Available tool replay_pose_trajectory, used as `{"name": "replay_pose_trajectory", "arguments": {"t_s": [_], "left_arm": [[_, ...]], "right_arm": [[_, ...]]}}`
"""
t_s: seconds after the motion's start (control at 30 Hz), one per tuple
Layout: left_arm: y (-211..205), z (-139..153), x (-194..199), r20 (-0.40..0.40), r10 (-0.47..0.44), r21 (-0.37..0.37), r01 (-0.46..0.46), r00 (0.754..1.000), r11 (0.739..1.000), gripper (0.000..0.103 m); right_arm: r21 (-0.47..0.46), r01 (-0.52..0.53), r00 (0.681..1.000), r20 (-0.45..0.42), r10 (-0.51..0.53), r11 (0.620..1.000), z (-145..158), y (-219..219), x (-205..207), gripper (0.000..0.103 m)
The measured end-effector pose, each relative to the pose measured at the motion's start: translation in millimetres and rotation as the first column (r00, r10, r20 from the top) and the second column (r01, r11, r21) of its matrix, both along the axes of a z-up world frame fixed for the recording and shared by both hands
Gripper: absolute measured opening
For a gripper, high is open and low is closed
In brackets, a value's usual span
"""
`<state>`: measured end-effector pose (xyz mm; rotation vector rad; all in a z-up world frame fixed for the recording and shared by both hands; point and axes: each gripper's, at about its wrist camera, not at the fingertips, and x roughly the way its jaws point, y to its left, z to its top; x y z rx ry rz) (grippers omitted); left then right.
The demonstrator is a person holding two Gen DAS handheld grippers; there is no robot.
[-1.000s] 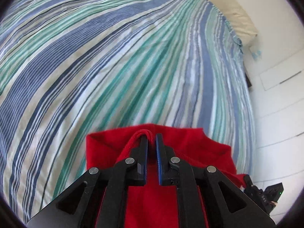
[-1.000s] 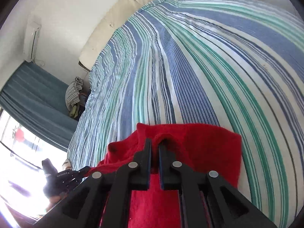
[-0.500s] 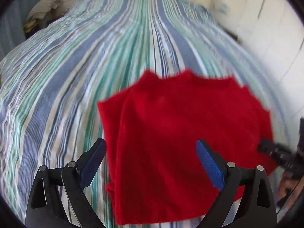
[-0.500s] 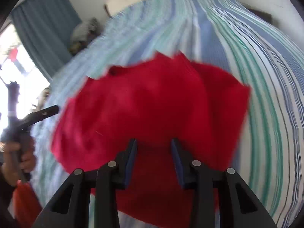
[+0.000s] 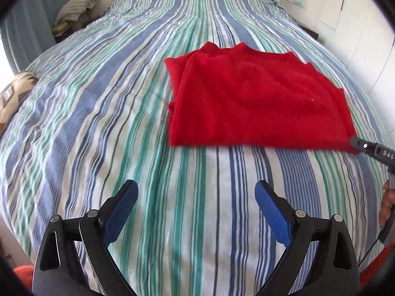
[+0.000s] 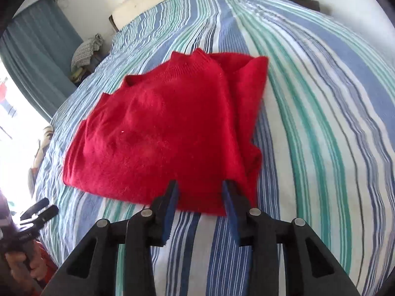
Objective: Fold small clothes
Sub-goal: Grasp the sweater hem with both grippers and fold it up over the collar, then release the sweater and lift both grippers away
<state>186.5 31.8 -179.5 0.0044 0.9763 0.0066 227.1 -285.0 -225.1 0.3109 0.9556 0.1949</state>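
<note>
A soft red knitted sweater [image 5: 256, 98], folded into a rough rectangle, lies flat on the blue, green and white striped bedspread [image 5: 98, 113]. The left gripper [image 5: 196, 211] hangs wide open and empty, well short of the near hem. The right gripper [image 6: 200, 204], partly open and holding nothing, sits just at that hem's right corner, so it looks nearer. The sweater's long axis runs across both grippers.

Bright daylight; window [image 6: 9, 113] overexposed at left; strong fisheye curvature, dark vignetted corners; slight motion blur on bedspread [image 5: 98, 123]
</note>
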Motion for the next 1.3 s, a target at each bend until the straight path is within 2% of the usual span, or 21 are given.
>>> {"name": "replay_pose_trajectory", "arguments": {"t_s": [0.03, 0.13, 0.23, 0.3, 0.33, 0.37, 0.43, 0.5, 0.67, 1.3], "left_arm": [[0.9, -0.9, -10.2, 0.011, 0.005, 0.015, -0.005, 1.0, 1.0, 0.096], [-2.2, -13.5, -24.2, 0.006, 0.007, 0.06, -0.008, 1.0, 0.998, 0.097], [-9.4, -36.9, -22.3, -0.042, -0.005, 0.075, 0.008, 0.999, 0.997, 0.098], [-11.9, -58.0, -24.1, -0.105, -0.024, 0.071, 0.032, 0.994, 0.997, 0.102], [-11.8, -60.0, -27.2, -0.077, -0.025, 0.07, 0.031, 0.997, 0.997, 0.102], [-12.0, -60.1, -29.8, -0.057, -0.026, 0.07, 0.03, 0.998, 0.997, 0.102], [-13.4, -60.6, -31.8, -0.046, -0.029, 0.08, 0.032, 0.999, 0.996, 0.102], [-13.8, -61.4, -32.4, -0.04, -0.032, 0.082, 0.035, 0.999, 0.996, 0.102], [-14.4, -62.6, -35.3, -0.019, -0.038, 0.091, 0.039, 0.999, 0.995, 0.102], [-15.7, -63.4, -34.8, -0.023, -0.037, 0.094, 0.039, 0.999, 0.995, 0.102]], "right_arm": [[-0.015, 0.005, 1.0, 0.026, -0.005, 1.0, 8.1, 2.4, -14.1, 0.055], [-0.096, 0.033, 0.992, 0.124, -0.02, 0.995, 23.1, 14.6, -61.5, 0.077], [-0.183, 0.086, 0.992, 0.111, -0.066, 0.979, 7.3, 24.9, -94.9, 0.082], [-0.219, 0.112, 0.994, 0.024, -0.109, 0.969, -23.5, 28.4, -106.2, 0.083], [-0.218, 0.12, 0.993, 0.034, -0.115, 0.968, -33.0, 28.4, -113.8, 0.084], [-0.25, 0.116, 0.991, 0.087, -0.098, 0.961, -32.2, 33.4, -119.3, 0.085], [-0.304, 0.088, 0.995, 0.073, -0.069, 0.949, -33.5, 41.0, -116.2, 0.091], [-0.292, 0.094, 0.995, 0.066, -0.078, 0.952, -34.7, 40.7, -113.3, 0.096], [-0.327, 0.113, 0.991, 0.098, -0.085, 0.938, -41.9, 41.8, -117.2, 0.097], [-0.321, 0.103, 0.993, 0.096, -0.076, 0.941, -42.2, 41.6, -121.7, 0.097]]}}
